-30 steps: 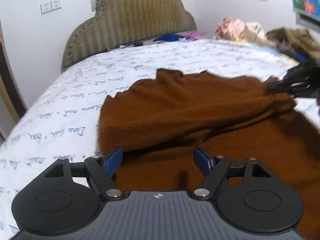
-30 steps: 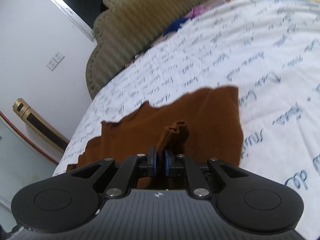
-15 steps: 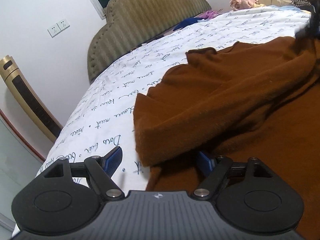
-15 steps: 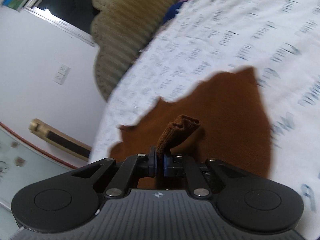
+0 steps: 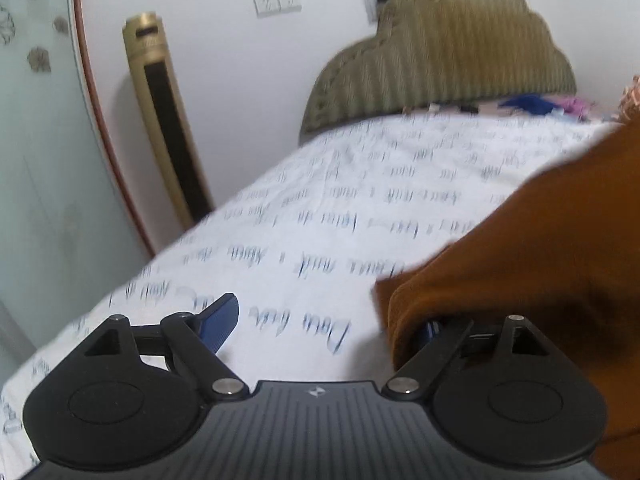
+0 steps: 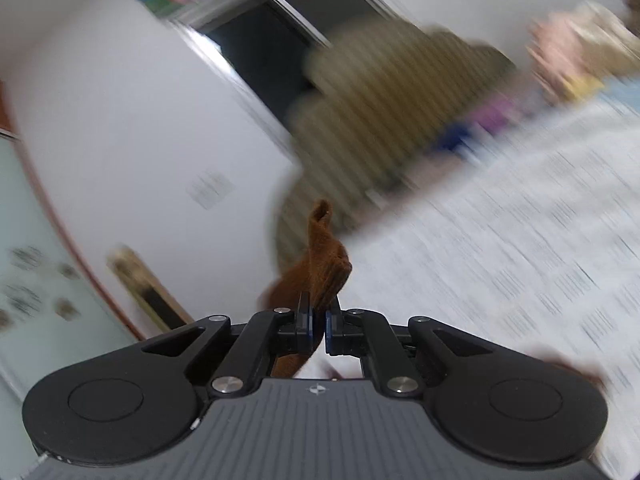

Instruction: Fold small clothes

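A brown knitted garment (image 5: 540, 248) lies on the white bed sheet with blue writing (image 5: 320, 216), filling the right of the left wrist view. My left gripper (image 5: 328, 320) is open; a folded edge of the garment covers its right fingertip, the left fingertip (image 5: 220, 316) is over bare sheet. My right gripper (image 6: 318, 320) is shut on a bunched edge of the brown garment (image 6: 324, 268), which sticks up between the pads. The right wrist view is blurred by motion.
An olive padded headboard (image 5: 440, 64) stands at the bed's far end, with loose clothes (image 6: 576, 48) piled by it. A gold tower fan (image 5: 168, 120) stands by the white wall at left, beside a frosted glass panel (image 5: 40, 160).
My left gripper has swung left, so the garment now lies at the right and covers its right fingertip. My right gripper has lifted and tilted up with the garment edge in it.
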Demonstrator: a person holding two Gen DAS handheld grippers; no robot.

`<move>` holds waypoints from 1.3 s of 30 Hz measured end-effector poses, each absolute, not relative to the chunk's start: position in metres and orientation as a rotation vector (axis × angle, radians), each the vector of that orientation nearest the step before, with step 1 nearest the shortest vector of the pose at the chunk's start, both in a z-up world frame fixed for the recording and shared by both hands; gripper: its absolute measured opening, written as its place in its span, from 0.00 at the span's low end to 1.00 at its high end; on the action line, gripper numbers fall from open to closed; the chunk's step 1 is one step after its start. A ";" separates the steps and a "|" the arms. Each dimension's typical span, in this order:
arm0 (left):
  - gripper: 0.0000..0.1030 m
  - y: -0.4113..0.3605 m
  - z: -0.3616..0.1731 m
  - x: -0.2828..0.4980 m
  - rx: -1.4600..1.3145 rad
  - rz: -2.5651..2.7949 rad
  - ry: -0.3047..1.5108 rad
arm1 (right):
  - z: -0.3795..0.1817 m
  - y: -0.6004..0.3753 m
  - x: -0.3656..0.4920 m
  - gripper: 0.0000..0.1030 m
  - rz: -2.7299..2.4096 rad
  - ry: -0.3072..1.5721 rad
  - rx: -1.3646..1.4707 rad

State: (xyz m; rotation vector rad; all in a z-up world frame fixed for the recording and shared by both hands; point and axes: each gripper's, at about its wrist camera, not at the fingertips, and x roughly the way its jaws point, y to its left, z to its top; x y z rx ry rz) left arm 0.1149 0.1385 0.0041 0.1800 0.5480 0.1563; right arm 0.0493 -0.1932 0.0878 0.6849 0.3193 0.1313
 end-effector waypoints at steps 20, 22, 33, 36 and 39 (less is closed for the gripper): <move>0.91 0.154 -0.013 0.075 0.334 0.019 0.604 | -0.004 -0.208 0.000 0.31 -0.115 0.560 0.668; 0.91 0.154 -0.015 0.076 0.351 0.013 0.596 | 0.006 -0.203 -0.004 0.33 -0.145 0.526 0.589; 0.90 0.151 -0.014 0.069 0.365 -0.015 0.569 | -0.001 -0.166 0.012 0.43 -0.156 0.611 0.303; 0.90 0.154 -0.011 0.067 0.343 -0.034 0.574 | 0.012 -0.157 0.007 0.53 -0.159 0.565 0.243; 0.90 0.160 -0.005 0.063 0.301 -0.071 0.584 | 0.016 -0.145 0.007 0.65 -0.133 0.554 0.171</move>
